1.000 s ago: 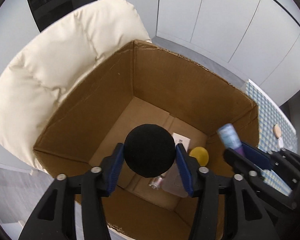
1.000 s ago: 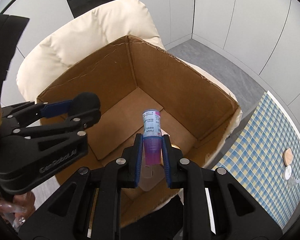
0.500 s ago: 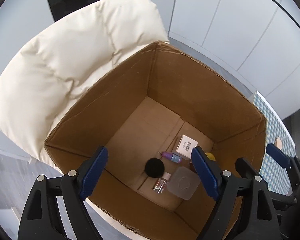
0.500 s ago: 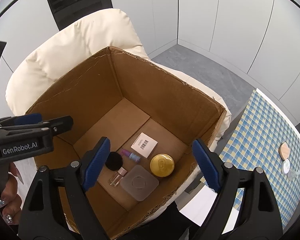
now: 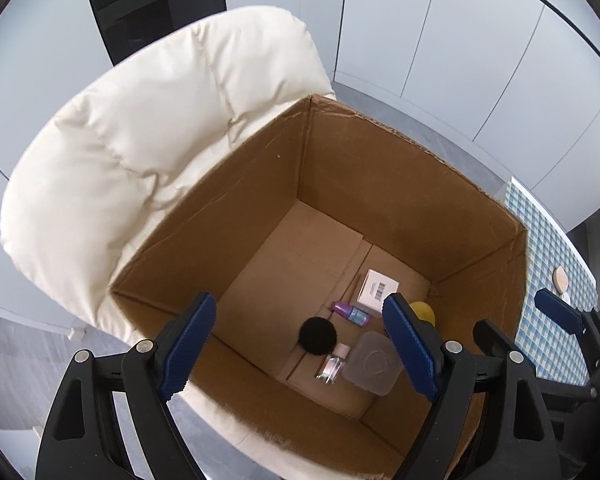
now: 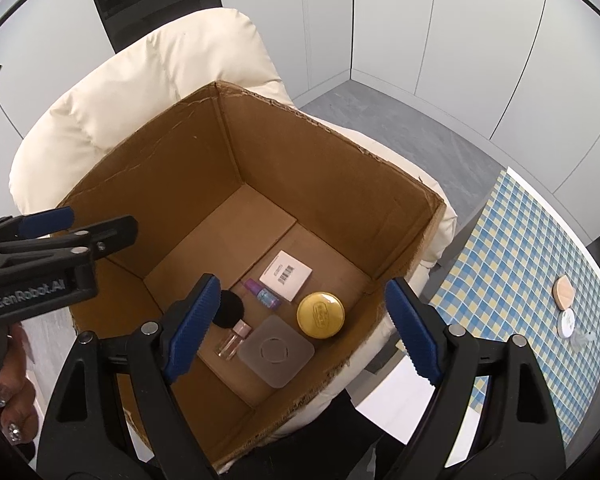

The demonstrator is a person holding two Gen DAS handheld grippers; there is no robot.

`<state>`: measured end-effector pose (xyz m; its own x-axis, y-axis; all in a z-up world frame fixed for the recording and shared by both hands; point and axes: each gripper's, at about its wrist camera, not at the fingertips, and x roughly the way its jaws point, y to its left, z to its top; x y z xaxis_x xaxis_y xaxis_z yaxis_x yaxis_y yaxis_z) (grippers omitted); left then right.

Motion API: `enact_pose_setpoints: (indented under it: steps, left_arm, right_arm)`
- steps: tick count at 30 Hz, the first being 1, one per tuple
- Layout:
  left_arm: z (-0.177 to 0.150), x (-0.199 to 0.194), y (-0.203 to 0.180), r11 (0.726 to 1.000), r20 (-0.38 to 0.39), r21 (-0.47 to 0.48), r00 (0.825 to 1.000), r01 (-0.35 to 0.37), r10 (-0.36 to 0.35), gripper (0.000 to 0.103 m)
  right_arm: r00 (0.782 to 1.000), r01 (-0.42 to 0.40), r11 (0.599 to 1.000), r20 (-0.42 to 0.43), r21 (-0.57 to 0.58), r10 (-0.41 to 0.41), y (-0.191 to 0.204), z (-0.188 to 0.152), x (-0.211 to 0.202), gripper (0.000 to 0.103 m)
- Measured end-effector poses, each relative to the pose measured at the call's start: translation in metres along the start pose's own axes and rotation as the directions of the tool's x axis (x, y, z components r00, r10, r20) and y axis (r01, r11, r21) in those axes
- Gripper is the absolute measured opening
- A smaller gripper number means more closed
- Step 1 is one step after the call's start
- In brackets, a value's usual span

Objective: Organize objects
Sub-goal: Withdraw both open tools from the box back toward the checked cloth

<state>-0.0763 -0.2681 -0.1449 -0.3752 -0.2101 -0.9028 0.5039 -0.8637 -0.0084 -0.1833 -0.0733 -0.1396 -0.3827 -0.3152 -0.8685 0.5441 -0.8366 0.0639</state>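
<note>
The left gripper (image 5: 300, 340) hangs over the near rim of an open cardboard box (image 5: 380, 176), its blue-padded jaws spread wide with nothing between them. The box sits on a cream padded chair (image 5: 140, 140) that rises beyond and to the left of this gripper. Far below the jaws, on the box floor, the things lie in a cluster. Going left to right under the left gripper: a black round puff (image 5: 317, 336), a small clear bottle with a pink cap (image 5: 332, 365) just right of it and touching its edge, a purple and blue bottle (image 5: 352, 313) lying on its side a little beyond, a frosted square container (image 5: 371, 363) below the right finger, and a white carton with a barcode (image 5: 379, 287) farther off. A yellow tin (image 5: 423, 312) peeps out behind that finger.

The right gripper (image 6: 304, 328) also hangs above the box, jaws spread wide and empty. Its left finger covers part of the black round puff (image 6: 231, 309); between the fingers lie the purple and blue bottle (image 6: 265, 294), the white carton (image 6: 286, 275), the frosted container (image 6: 276, 351) and the yellow tin (image 6: 320, 315), which touches the container's corner. To the right of this gripper, outside the box, a blue and yellow checked cloth (image 6: 512, 264) carries a few small round items (image 6: 565, 308), well apart from the box.
</note>
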Motion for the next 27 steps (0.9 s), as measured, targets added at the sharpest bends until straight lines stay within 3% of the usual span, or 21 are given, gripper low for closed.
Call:
enact_pose_setpoints:
  steps: [4, 13, 18, 27]
  left_arm:
    - [-0.003, -0.022, -0.004, 0.998, 0.042, 0.045, 0.998, -0.043, 0.041, 0.086]
    - [-0.028, -0.090, -0.015, 0.996, 0.109, 0.083, 0.994, 0.009, -0.018, 0.094]
    - [-0.054, -0.116, -0.014, 0.993, 0.081, 0.083, 0.993, 0.080, -0.086, 0.094]
    - [-0.099, -0.151, -0.005, 0.995, 0.095, 0.070, 0.993, 0.070, -0.076, 0.094]
  right_arm:
    - [1.000, -0.007, 1.000, 0.007, 0.006, 0.007, -0.003, -0.004, -0.014, 0.087]
    - [0.999, 0.028, 0.999, 0.024, 0.024, -0.029, -0.006, -0.020, -0.063, 0.093]
    - [1.000, 0.020, 1.000, 0.023, 0.011, -0.020, 0.003, -0.039, -0.089, 0.093]
    - [1.000, -0.004, 1.000, 0.016, 0.020, 0.004, 0.012, -0.080, -0.132, 0.093]
